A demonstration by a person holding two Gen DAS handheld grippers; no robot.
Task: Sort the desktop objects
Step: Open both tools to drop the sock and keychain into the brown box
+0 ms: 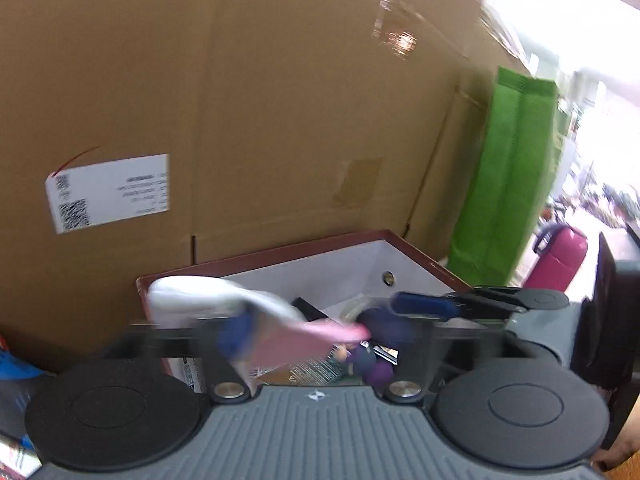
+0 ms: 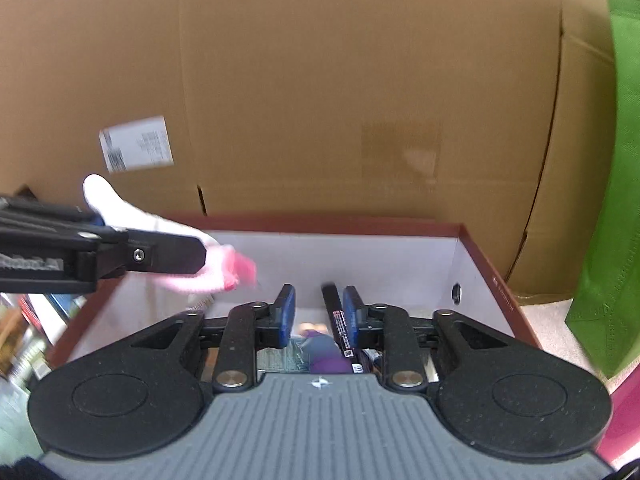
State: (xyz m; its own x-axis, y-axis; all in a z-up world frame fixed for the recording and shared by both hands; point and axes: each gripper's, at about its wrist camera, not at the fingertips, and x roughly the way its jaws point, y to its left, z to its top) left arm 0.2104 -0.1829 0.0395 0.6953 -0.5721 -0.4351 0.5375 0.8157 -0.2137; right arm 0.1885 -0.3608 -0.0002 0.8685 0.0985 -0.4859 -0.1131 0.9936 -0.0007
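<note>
Sock (image 1: 240, 312) and marker (image 2: 340, 320) over the red-rimmed box (image 2: 340, 226): we are at the drop-off step.

Our left gripper (image 1: 320, 316) has its fingers wide apart, the sock loose between them; our right gripper (image 2: 316, 316) fingers stand partly apart, the marker against one, grip unclear. Next we lift clear of the box walls, avoiding the cardboard carton (image 2: 360, 80) behind.

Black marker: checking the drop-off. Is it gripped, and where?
Not gripped: the black marker leans its barrel on one finger of the right gripper, whose jaws stand wider than it.
</note>
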